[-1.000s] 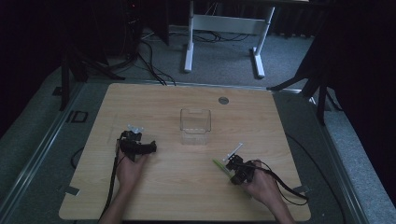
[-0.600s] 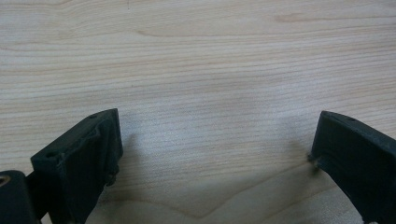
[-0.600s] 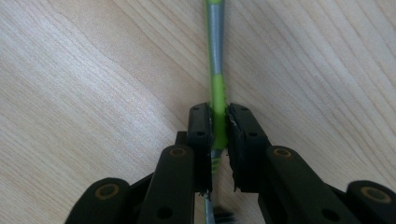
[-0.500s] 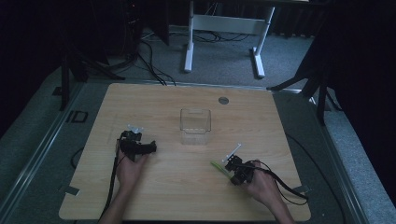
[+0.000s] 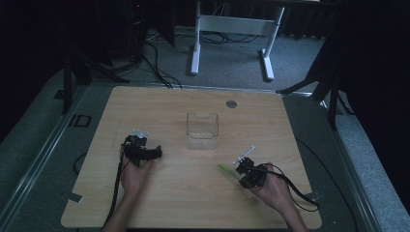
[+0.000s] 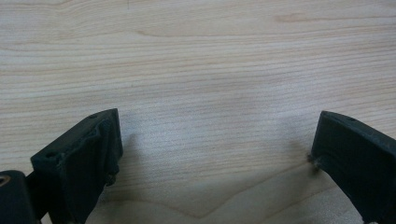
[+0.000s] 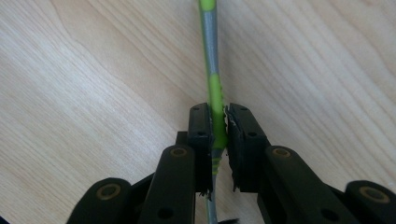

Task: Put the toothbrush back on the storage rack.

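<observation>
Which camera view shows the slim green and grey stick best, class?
The right gripper view: the slim green and grey stick runs up the frame, clamped between the right gripper pads. The high view shows a small green sliver. The left gripper view shows wooden table.

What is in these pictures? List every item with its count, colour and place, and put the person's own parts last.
Table: one, light wood, middle of the high view.
Clear container: one, transparent, upright at the table's centre.
Round cap: one, grey, set in the tabletop behind the container.
Green and grey stick: one, thin, lying on the table near the right hand, clamped between the right tongs.
White desk frame: one, on the floor beyond the table.
Cables: several, black, on the floor behind the table.
Left tongs: one, black, jaws wide apart over bare wood.
Right tongs: one, black, shut on the stick.
Hands: two, left hand, right hand, at the table's near edge.
</observation>
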